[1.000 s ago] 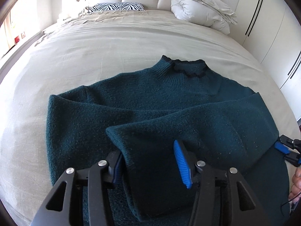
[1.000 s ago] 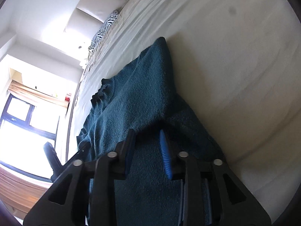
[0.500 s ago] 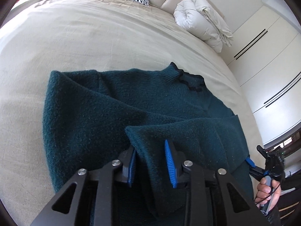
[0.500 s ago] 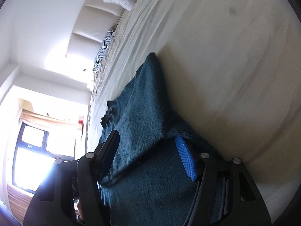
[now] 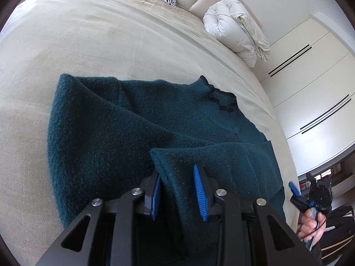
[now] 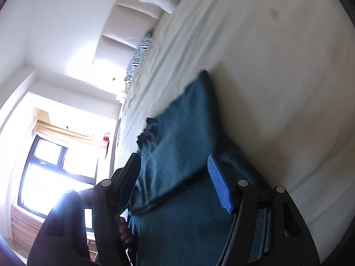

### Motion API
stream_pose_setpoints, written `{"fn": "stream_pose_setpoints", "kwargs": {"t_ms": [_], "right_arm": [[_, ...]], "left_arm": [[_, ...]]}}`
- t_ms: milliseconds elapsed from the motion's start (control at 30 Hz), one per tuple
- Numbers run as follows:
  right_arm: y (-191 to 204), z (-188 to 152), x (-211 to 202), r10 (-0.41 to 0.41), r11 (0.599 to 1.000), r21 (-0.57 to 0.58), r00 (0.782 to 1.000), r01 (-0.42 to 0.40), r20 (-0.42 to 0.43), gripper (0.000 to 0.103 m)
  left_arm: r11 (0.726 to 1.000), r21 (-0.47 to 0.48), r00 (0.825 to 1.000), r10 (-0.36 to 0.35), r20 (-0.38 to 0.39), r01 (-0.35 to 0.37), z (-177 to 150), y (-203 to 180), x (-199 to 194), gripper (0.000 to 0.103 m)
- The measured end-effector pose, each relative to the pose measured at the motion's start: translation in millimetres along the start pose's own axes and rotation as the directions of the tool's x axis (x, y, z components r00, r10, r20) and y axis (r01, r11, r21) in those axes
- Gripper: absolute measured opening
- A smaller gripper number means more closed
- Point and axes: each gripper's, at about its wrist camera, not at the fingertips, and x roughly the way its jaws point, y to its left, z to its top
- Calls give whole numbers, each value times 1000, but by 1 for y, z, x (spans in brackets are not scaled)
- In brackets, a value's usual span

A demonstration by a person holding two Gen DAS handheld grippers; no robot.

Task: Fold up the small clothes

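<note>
Currently the dark teal sweater [image 5: 137,133] is spread on the bed [image 5: 93,40], its collar toward the headboard and one sleeve cuff [image 5: 170,166] folded across the body. That cuff is flanked by the blue pads of the left hand-held gripper [image 5: 177,190]; the jaws are narrowed, yet firm pressure on the knit cannot be told. If the cuff is lifted on so shallow a bite, it could slip free and the fold be lost. The right hand-held gripper [image 6: 175,184] is held part open over the sweater's edge with nothing pinched; a snag of its pad on the loose knit could drag the layers askew.
</note>
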Motion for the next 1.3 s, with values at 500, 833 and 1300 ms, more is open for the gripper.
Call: {"fn": "stream_pose_setpoints", "kwargs": {"t_ms": [500, 833, 1300], "right_arm": [[-21, 94, 106, 56, 992, 122, 989, -39, -140, 62], [-37, 63, 89, 106, 990, 117, 974, -84, -200, 61], [-30, 23, 55, 42, 998, 62, 976, -30, -212, 61]], "left_arm": [[999, -7, 999, -45, 6, 45, 2, 8, 4, 28], [997, -22, 997, -74, 15, 74, 0, 13, 4, 27], [993, -92, 996, -69, 55, 73, -7, 13, -28, 54]]}}
